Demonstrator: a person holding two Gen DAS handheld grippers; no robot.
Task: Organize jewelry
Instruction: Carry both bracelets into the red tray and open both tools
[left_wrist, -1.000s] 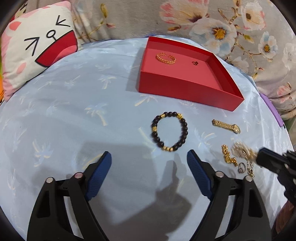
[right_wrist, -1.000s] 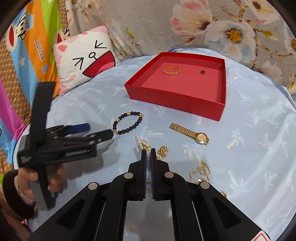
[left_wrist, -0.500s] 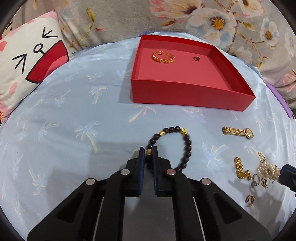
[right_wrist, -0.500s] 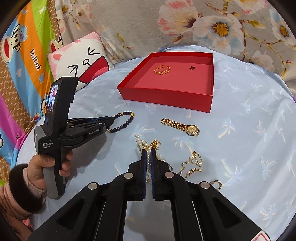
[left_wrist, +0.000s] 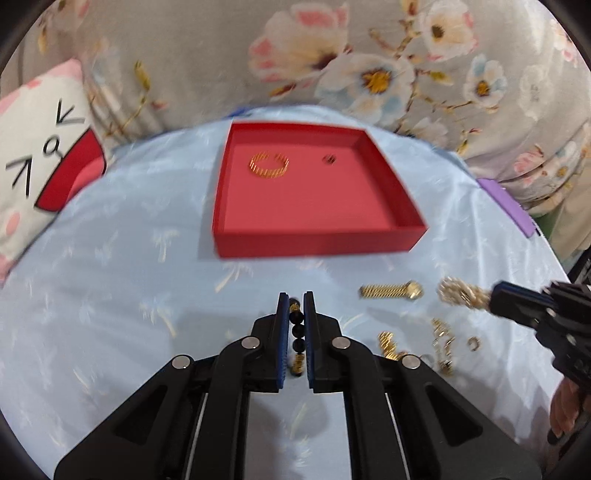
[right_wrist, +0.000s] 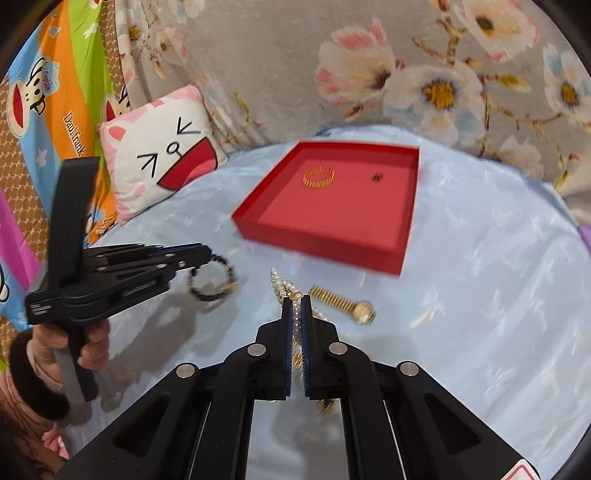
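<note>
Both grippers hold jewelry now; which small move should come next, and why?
Probably carry the left gripper forward over the red box. It is shut on the beaded bracelet, already lifted, and the box has free floor beside the gold bangle.

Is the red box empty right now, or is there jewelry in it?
Not empty. The red box holds a gold bangle and a small dark piece near its far wall; the rest of its floor is bare.

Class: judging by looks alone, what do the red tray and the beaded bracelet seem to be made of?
Red tray: probably matte cardboard, with thin, straight, dull walls. Beaded bracelet: dark glossy round beads, perhaps wood or stone, with a few gold-coloured spacers; blur leaves it uncertain.
</note>
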